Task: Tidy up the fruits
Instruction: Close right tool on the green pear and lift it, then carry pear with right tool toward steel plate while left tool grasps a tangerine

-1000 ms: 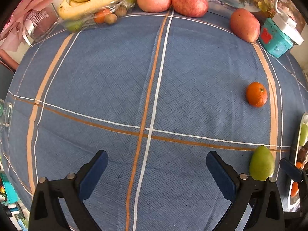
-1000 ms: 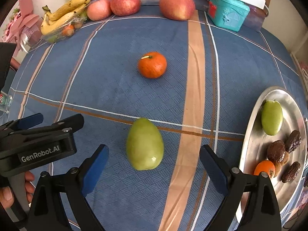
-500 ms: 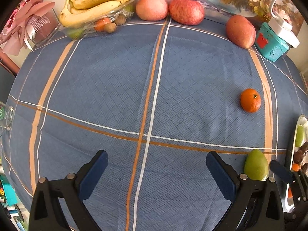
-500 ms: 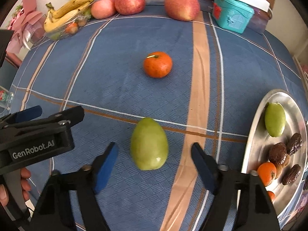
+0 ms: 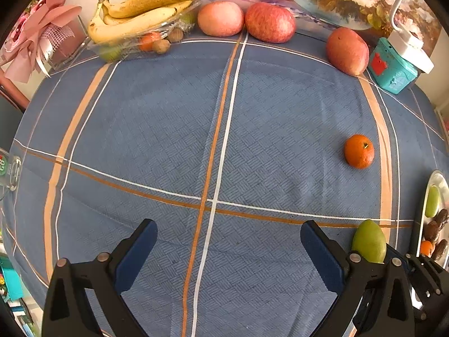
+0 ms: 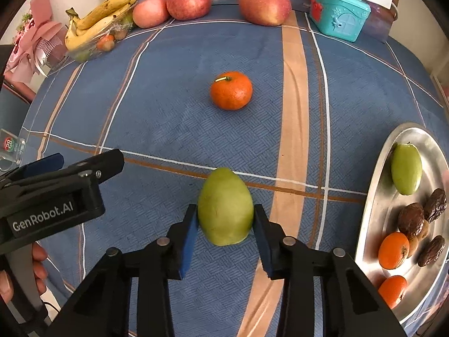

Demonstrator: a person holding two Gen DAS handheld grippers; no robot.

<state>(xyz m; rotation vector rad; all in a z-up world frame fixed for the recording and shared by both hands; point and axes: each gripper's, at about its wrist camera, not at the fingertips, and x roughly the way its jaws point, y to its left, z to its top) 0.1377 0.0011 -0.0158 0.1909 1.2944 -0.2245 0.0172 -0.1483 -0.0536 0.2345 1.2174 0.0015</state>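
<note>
step: grip green mango (image 6: 225,207), lower centre of right wrist frame | right gripper (image 6: 225,220) pads touching both its flanks, mango on cloth | left gripper (image 5: 228,250) wide, empty | tip: squeeze evenly, lift straight, carry to metal tray (image 6: 377,213) at right edge

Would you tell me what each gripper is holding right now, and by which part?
The right gripper clamps the green fruit across its wider lower sides, on the tablecloth. The left gripper is open, holding nothing.

Right gripper (image 6: 225,221): black frame, blue pads (image 6: 188,236), silver rivets. Left gripper (image 5: 228,248): same build, apparently; white "GenRobot.AI" lettering.
</note>
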